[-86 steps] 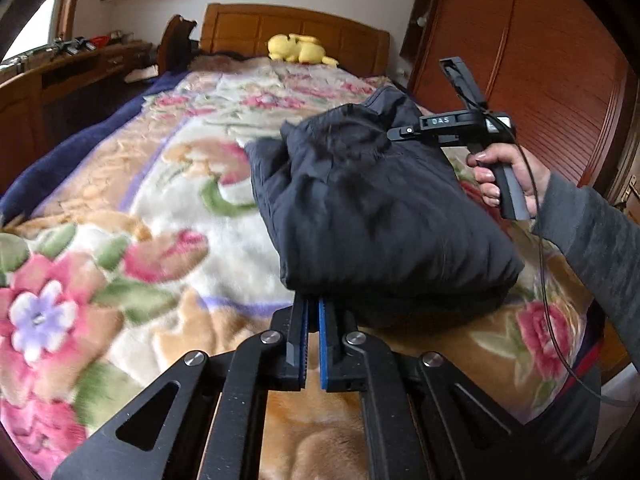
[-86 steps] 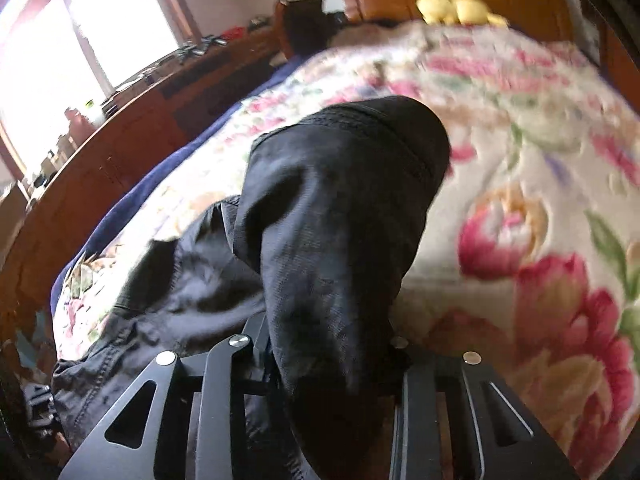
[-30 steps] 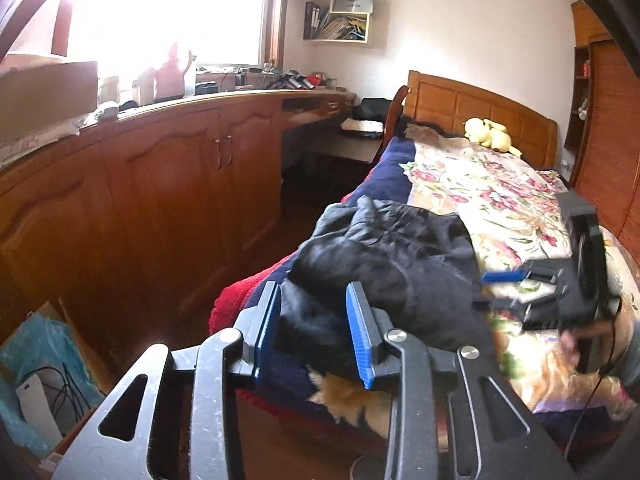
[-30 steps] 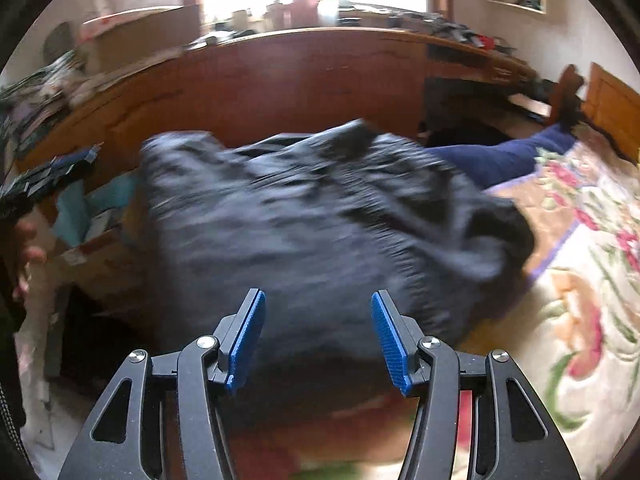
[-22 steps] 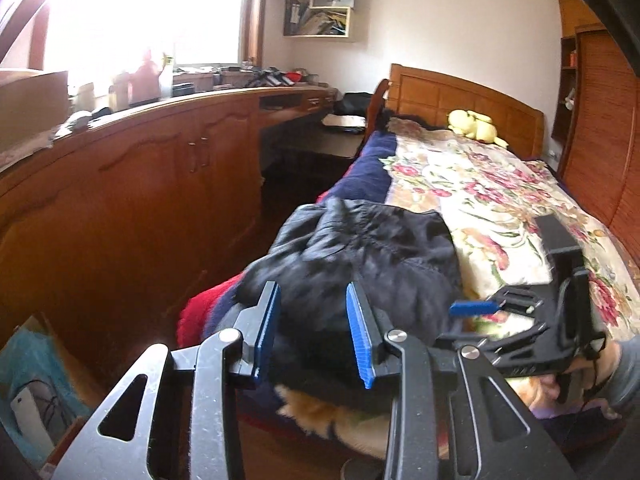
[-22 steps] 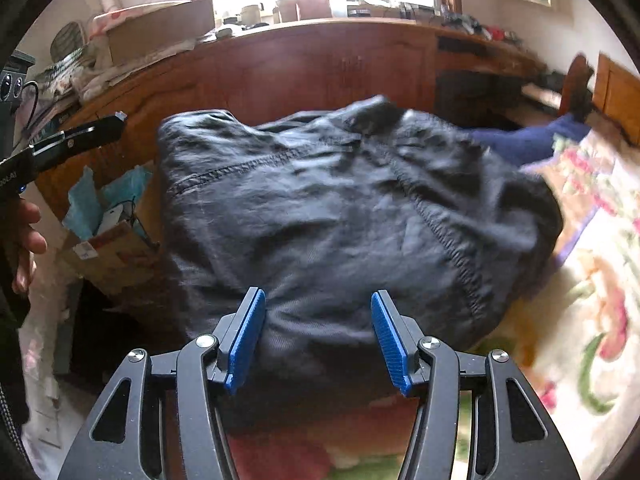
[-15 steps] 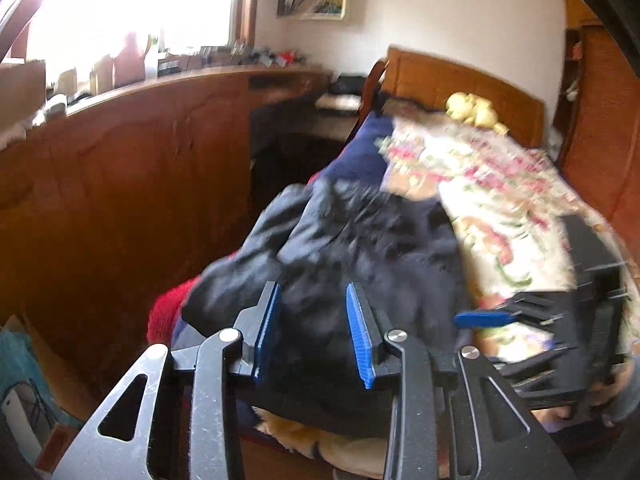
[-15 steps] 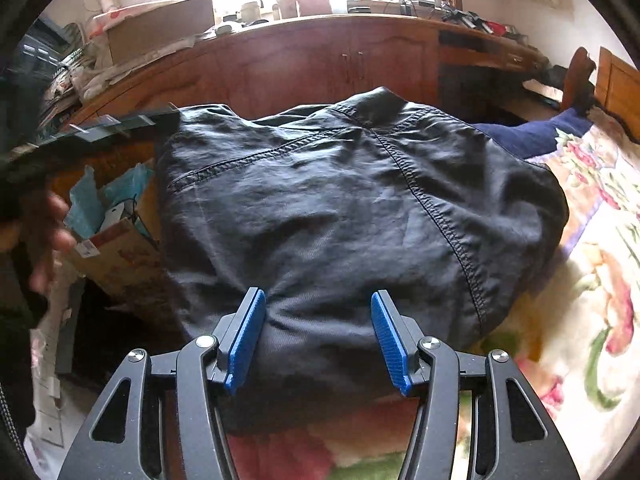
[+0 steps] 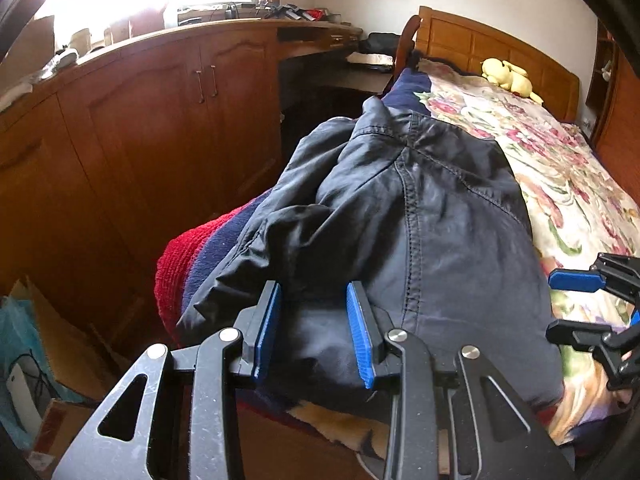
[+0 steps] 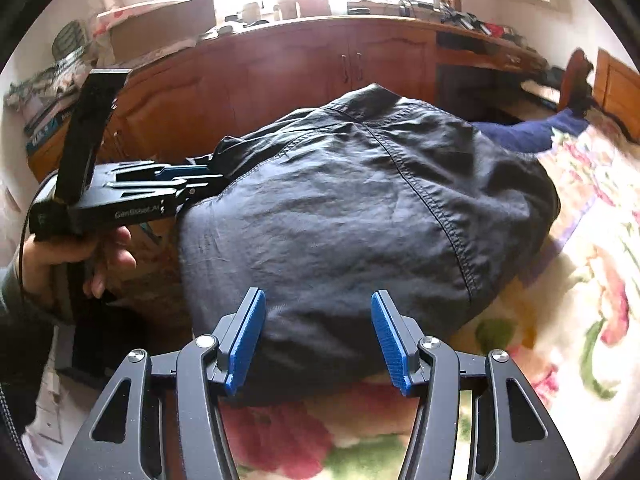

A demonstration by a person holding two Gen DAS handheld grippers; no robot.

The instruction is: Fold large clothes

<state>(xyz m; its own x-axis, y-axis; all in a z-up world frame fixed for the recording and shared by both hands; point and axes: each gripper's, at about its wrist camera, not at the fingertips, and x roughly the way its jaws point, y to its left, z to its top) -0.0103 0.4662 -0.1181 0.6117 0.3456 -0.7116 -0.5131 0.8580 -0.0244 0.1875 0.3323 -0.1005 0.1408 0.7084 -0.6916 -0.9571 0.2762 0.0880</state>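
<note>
I hold my left gripper low over the near edge of the dark folded jacket, its blue pads parted with a gap between them; the cloth lies beyond and beneath the tips, and nothing is pinched. From my right wrist view that same gripper comes in from the left side, its tips just at the jacket's rumpled edge, and my left hand is wrapped round its handle.

My right gripper is spread wider, both blue pads standing clear of the fabric, aimed at the jacket's near rounded fold. In the left wrist view it shows at the right edge, beside the bundle and apart from it.

The jacket sits as a thick folded bundle at the corner of the bed, on the floral blanket. A stitched seam runs along its top, and a loose flap or sleeve hangs from its side toward the floor. Under it, a red layer and a navy layer of bedding show at the mattress edge.

Wooden cabinets run along the wall beside the bed under a bright window. A yellow plush toy lies by the wooden headboard. On the floor near the cabinets is a cardboard box with teal plastic in it.
</note>
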